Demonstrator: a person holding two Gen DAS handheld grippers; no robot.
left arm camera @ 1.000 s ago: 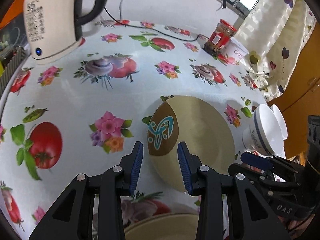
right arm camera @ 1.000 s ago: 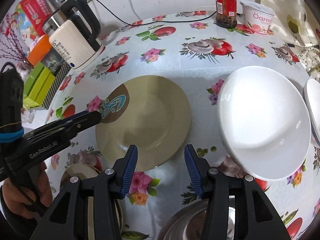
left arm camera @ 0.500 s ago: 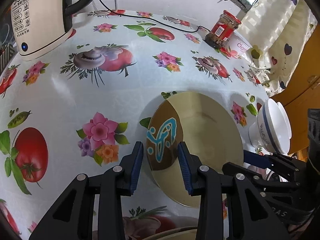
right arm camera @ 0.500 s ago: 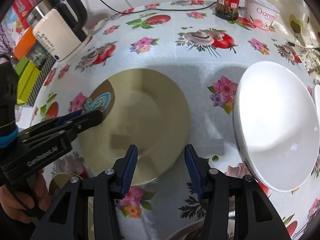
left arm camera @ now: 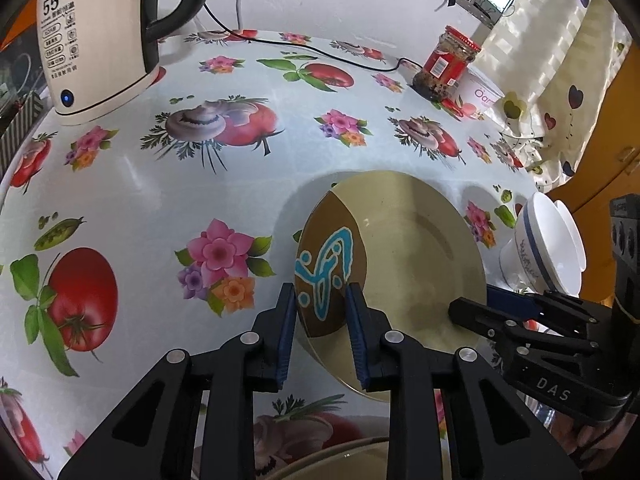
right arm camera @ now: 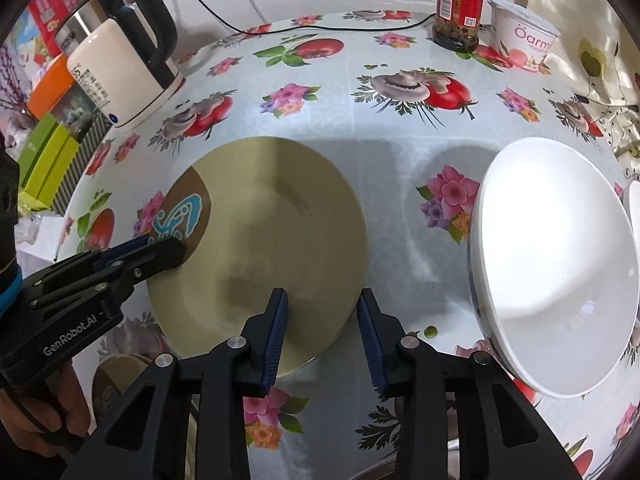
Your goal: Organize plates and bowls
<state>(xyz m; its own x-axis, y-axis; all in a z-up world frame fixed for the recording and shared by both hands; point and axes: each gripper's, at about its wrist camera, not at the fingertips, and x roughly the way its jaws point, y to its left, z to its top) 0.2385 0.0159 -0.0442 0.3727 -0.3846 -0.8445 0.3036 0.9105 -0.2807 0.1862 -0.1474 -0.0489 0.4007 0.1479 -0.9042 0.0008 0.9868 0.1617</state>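
Note:
A tan plate [left arm camera: 412, 248] with a brown patch and blue design lies on the flowered tablecloth; it also shows in the right wrist view [right arm camera: 272, 232]. My left gripper [left arm camera: 322, 330] is open with its jaws astride the plate's brown rim. My right gripper [right arm camera: 322, 330] is open with its jaws astride the plate's near rim. A large white bowl [right arm camera: 556, 276] sits right of the plate. Stacked white bowls [left arm camera: 544, 244] with a blue band stand at the right in the left wrist view. Another tan plate [right arm camera: 120, 380] lies near the front edge.
A cream electric kettle [left arm camera: 92, 36] stands at the back left, its cord running across the table. A red-lidded jar [right arm camera: 460, 4] and a yoghurt tub [right arm camera: 524, 40] stand at the back right. Green boxes [right arm camera: 44, 152] sit beyond the table's left edge.
Both grippers have moved forward onto the tan plate. The left jaws now straddle its brown rim and the right jaws straddle its near rim.

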